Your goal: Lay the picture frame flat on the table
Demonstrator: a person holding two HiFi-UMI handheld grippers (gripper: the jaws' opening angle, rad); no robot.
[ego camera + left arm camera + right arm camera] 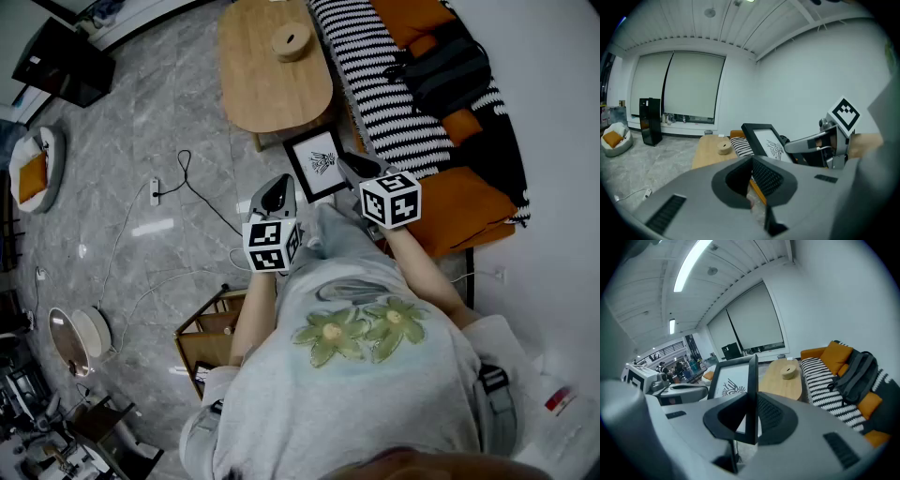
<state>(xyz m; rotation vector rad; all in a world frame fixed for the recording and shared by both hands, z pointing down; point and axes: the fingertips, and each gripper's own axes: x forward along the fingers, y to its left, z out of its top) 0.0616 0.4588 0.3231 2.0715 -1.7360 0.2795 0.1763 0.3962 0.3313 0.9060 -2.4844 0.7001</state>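
The black picture frame (319, 161) with a white print hangs upright in the air, between the oval wooden table (272, 89) and the person's body. My right gripper (351, 168) is shut on its right edge; in the right gripper view that edge (751, 380) runs straight up between the jaws. My left gripper (277, 193) floats just left of and below the frame, apart from it. Its jaws stand open with nothing between them, and the frame (769, 144) shows beyond them.
A round wooden holder (292, 40) sits on the table's far end. On the right is an orange sofa with a striped blanket (375, 89) and a black backpack (448, 67). A power strip and cable (155, 190) lie on the floor; a wooden rack (208, 336) stands nearby.
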